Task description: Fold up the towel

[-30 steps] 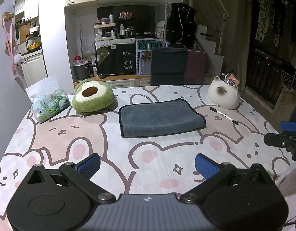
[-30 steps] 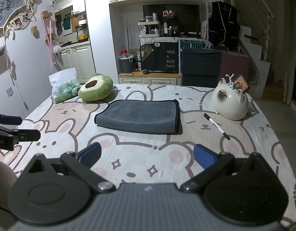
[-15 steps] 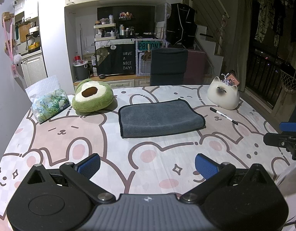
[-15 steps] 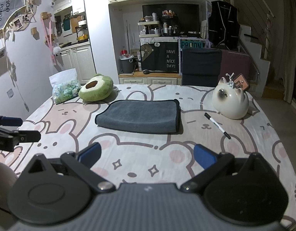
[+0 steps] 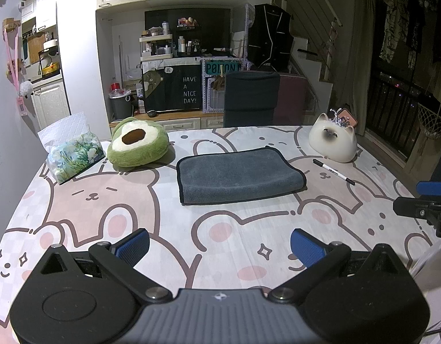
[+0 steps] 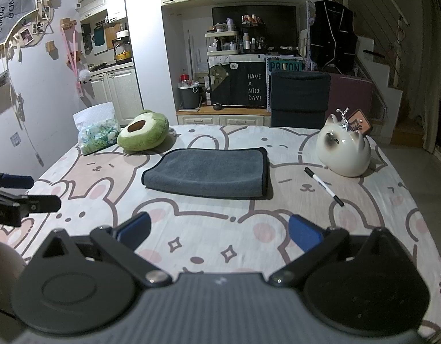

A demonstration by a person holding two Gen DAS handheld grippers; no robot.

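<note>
A grey towel [image 5: 237, 175] lies folded flat on the table, past the middle; it also shows in the right wrist view [image 6: 209, 173]. My left gripper [image 5: 219, 246] is open and empty, held over the near part of the table, well short of the towel. My right gripper [image 6: 219, 233] is open and empty too, at about the same distance from the towel. Each gripper shows at the edge of the other's view: the right one [image 5: 424, 200] and the left one [image 6: 19, 195].
A bear-print cloth covers the table [image 5: 105, 209]. A green avocado plush [image 5: 136, 146] and a tissue pack [image 5: 72, 153] sit at the far left. A white cat figure [image 5: 333, 142] and a black pen [image 5: 333, 172] are at the far right. A dark chair [image 5: 250, 99] stands behind the table.
</note>
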